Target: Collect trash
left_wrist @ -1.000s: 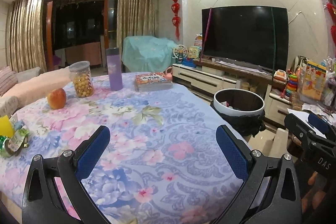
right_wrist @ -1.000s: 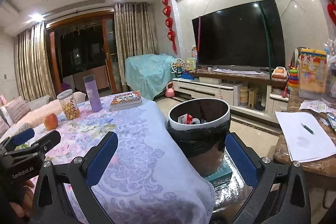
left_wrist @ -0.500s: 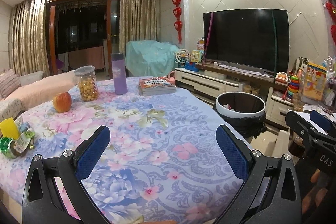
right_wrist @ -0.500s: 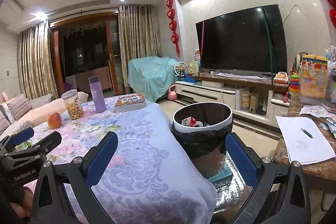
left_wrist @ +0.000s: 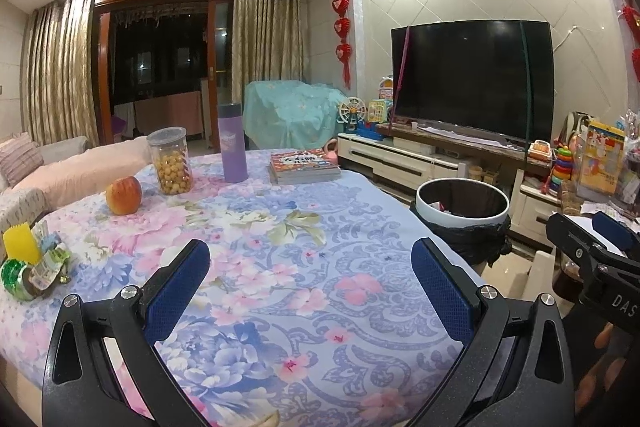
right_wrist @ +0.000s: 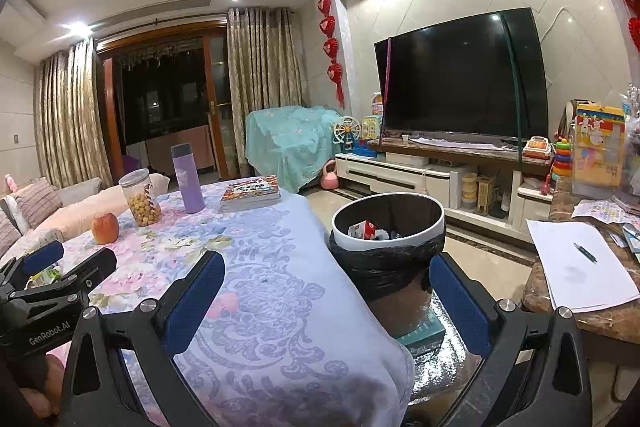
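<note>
A pile of crumpled wrappers (left_wrist: 36,267) in green, yellow and white lies at the left edge of the flowered table (left_wrist: 280,267). A white-rimmed trash bin (right_wrist: 387,227) with a black liner stands on the floor to the right of the table and holds some trash; it also shows in the left wrist view (left_wrist: 462,211). My left gripper (left_wrist: 310,287) is open and empty above the table's near part. My right gripper (right_wrist: 326,301) is open and empty above the table's right edge, in front of the bin.
On the table's far side are an apple (left_wrist: 123,190), a jar of yellow balls (left_wrist: 170,161), a purple bottle (left_wrist: 232,143) and a stack of books (left_wrist: 304,167). A marble counter with paper and a pen (right_wrist: 576,263) is at right. A TV stand (right_wrist: 432,171) lies behind the bin.
Both grippers have risen and drawn back a little, so the table and bin sit lower in both views. Both stay open and empty.
</note>
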Demonstrator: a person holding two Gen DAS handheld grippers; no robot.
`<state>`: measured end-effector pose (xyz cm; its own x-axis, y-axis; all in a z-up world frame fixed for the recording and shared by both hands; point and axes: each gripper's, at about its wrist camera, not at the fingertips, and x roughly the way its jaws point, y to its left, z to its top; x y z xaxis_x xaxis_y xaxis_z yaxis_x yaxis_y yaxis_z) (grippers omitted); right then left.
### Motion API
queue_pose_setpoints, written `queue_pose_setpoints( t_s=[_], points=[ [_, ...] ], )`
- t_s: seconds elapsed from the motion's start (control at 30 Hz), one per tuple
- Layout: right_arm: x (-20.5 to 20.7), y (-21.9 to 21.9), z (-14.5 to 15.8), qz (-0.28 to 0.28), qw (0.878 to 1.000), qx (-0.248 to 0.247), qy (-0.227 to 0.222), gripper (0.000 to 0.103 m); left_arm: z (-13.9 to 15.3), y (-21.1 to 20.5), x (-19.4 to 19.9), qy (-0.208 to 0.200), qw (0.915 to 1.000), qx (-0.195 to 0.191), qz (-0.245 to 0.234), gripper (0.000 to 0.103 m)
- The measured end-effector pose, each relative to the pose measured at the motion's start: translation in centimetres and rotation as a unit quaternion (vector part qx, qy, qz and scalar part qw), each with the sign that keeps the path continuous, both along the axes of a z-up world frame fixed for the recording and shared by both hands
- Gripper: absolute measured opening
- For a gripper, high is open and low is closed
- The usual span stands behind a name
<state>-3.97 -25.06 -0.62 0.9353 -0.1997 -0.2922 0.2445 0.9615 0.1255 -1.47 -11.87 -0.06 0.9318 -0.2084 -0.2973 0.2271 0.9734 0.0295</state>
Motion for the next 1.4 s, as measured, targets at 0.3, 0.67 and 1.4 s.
queue_pose_setpoints(
  t_s=[0.3,0.67,1.4],
  points=[
    [0.04,0.08,-0.02,0.002,1.000,-0.001,0.003,0.103,-0.14,0.14,0.06,0.005,1.0000,-0.001,-0.003,0.103],
    [0.05,0.02,-0.08,0.003,1.000,0.001,0.003,0.103,-0.13,0.27,0.21,0.007,1.0000,-0.002,-0.003,0.103],
    [0.03,-0.03,-0.08,0.003,1.000,0.000,0.003,0.103,-0.09,0.20,0.19,0.007,1.0000,0.000,-0.004,0.103]
  ],
)
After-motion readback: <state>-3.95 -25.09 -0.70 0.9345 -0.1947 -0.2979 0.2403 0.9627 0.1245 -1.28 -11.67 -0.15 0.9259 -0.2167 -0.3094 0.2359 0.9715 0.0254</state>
